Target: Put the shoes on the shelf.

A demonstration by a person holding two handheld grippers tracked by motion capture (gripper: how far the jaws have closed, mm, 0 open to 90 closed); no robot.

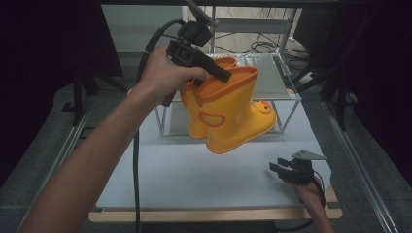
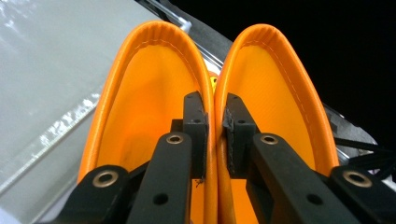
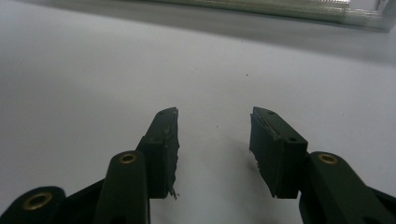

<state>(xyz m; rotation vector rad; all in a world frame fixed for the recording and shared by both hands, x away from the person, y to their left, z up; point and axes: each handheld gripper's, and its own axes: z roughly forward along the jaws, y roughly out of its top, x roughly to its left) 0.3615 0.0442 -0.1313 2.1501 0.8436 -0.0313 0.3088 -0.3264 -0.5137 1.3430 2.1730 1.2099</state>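
Observation:
A pair of yellow rubber boots (image 1: 228, 114) with orange rims hangs in the air over the back of the table, in front of the rack. My left gripper (image 1: 218, 73) is shut on the two touching inner rims (image 2: 215, 140), one jaw inside each boot shaft. The boot tops (image 2: 159, 88) gape toward the camera in the left gripper view. My right gripper (image 1: 277, 169) rests low near the table's front right, its jaws open over bare white surface (image 3: 215, 135) with nothing between them.
A low metal-framed rack with a glass top (image 1: 272, 77) stands at the back of the white table (image 1: 184, 179). Dark curtains flank both sides. Cables lie on the floor behind the rack. A black cable (image 1: 136, 165) trails down from the left gripper.

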